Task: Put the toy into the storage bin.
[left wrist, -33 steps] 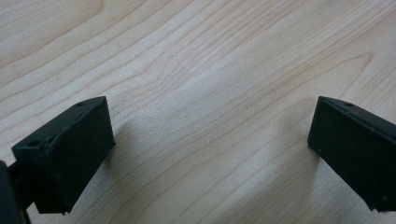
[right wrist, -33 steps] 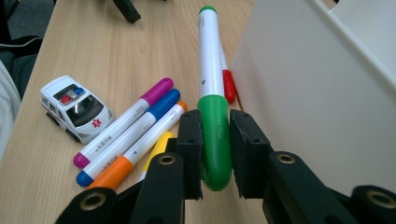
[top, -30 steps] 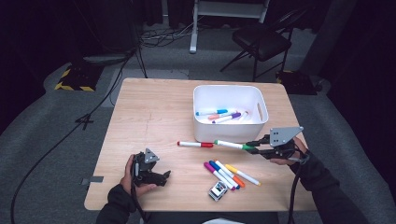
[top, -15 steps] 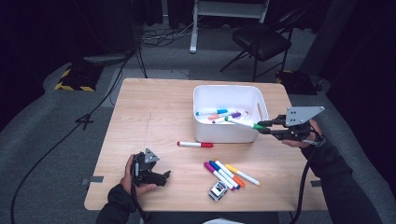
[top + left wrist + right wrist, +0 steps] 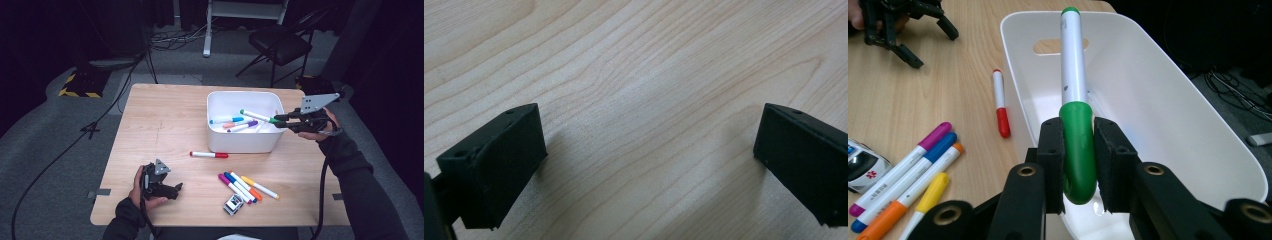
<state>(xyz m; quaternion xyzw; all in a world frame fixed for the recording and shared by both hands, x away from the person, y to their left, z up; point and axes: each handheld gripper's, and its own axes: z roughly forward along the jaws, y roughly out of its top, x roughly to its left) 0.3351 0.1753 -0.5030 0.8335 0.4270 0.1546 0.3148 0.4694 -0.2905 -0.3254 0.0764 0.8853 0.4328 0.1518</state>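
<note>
My right gripper [image 5: 278,119] is shut on the green cap end of a white-barrelled green marker [image 5: 255,116]. It holds the marker level above the right side of the white bin [image 5: 240,142]. In the right gripper view the pads [image 5: 1053,150] squeeze the green cap and the marker [image 5: 1074,75] points out over the bin [image 5: 1168,100]. The bin has three markers [image 5: 235,124] lying in it. My left gripper [image 5: 172,190] rests at the table's front left, open. Its jaws stand wide apart over bare wood [image 5: 649,150].
A red marker [image 5: 209,155] lies in front of the bin. Several markers [image 5: 245,186] lie side by side near the front edge, with a small toy car [image 5: 233,204] beside them. A dark chair [image 5: 280,45] stands beyond the table.
My right gripper has lifted the green marker off the table and carried it up and back, from in front of the bin to above it. The left gripper has stayed put.
</note>
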